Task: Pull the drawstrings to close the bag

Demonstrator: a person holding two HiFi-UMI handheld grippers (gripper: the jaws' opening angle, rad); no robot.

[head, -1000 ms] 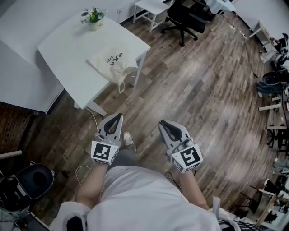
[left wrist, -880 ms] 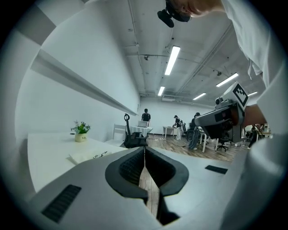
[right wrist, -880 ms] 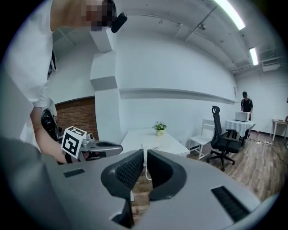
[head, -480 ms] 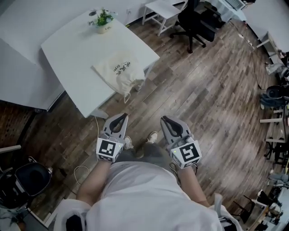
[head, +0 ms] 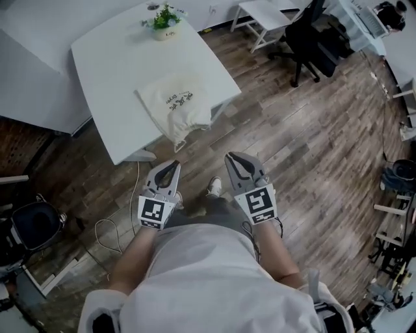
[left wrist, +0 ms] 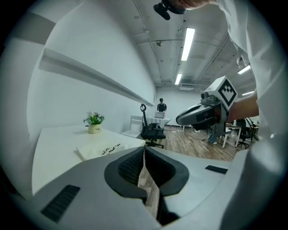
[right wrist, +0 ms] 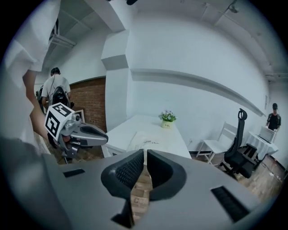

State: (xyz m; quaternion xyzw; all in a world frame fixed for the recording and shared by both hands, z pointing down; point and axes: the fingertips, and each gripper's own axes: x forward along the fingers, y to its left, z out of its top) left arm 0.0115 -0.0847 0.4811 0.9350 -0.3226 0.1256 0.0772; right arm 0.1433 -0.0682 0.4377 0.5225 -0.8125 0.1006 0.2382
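The table (head: 117, 58) is drawn closer, the bag (head: 174, 104) laid mouth-out at its near edge for reach, while the left gripper (head: 169, 165) and right gripper (head: 233, 157) are carried clenched, empty.

One bag (head: 175, 105), one potted plant (head: 164, 17), one table (head: 110, 62), two hand-held grippers, left (head: 170, 165) and right (head: 231, 157), and seemingly two chairs (head: 313, 36) (head: 263, 14).

Bag (head: 174, 104): cream with black print; table (head: 110, 58): white. Floor (head: 312, 149): grey-brown wood planks. Left gripper (head: 171, 165) and right gripper (head: 231, 157): grey, black-and-white square markers.
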